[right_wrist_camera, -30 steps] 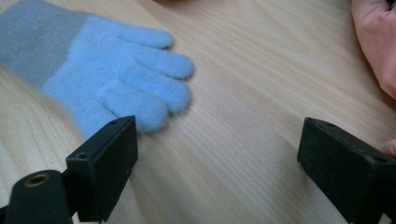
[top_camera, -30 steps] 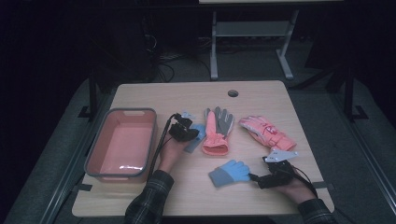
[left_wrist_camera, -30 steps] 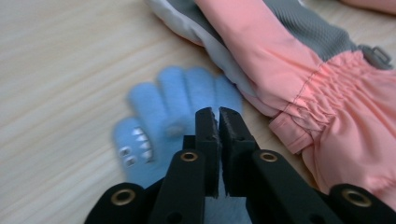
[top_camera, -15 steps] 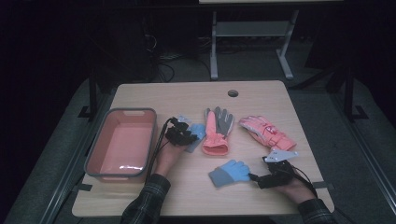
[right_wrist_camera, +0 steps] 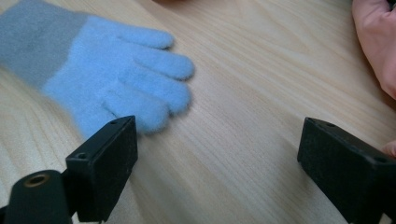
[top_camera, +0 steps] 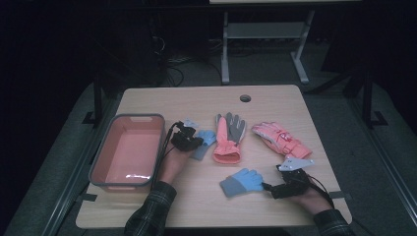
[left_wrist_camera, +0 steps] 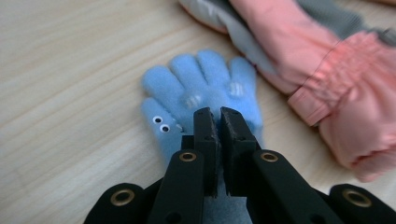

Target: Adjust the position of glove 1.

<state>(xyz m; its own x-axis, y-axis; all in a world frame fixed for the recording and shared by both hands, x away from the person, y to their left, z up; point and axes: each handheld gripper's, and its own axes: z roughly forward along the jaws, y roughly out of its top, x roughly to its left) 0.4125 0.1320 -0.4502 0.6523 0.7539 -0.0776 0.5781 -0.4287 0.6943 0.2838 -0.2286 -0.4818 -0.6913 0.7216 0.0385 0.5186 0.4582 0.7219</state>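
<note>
Tongs first: the left tongs (left_wrist_camera: pixel 219 122) have just been closing, and their 2 black jaws now stand almost together over the palm of a small blue glove with googly eyes (left_wrist_camera: pixel 205 100); the left gripper view suggests a pinch of its fabric sits between the tips, so they look clamped on it, though the glove lies flat on the tabletop (top_camera: pixel 196 206) and is not lifted. In the high view this glove lies just right of the pink tub (top_camera: pixel 101 167), with the left tongs (top_camera: pixel 189 142) on it and a pink and grey glove (top_camera: pixel 228 137) close beside it. The right tongs (right_wrist_camera: pixel 219 158) stand wide open with nothing between the jaws, resting near the front edge of the tabletop, just beside the fingertips of a second blue glove (right_wrist_camera: pixel 116 84) that has a grey cuff; in the high view that glove (top_camera: pixel 242 181) sits just left of the right tongs (top_camera: pixel 269 187). A pink and white glove (top_camera: pixel 280 139) lies farther back on the right. Judging by the layout, the work is sorting gloves into the tub, and it has barely begun: the tub holds nothing, all 4 gloves are on the tabletop, and only 1 is pinched. Lifting it across and collecting the other 3 remain.
</note>
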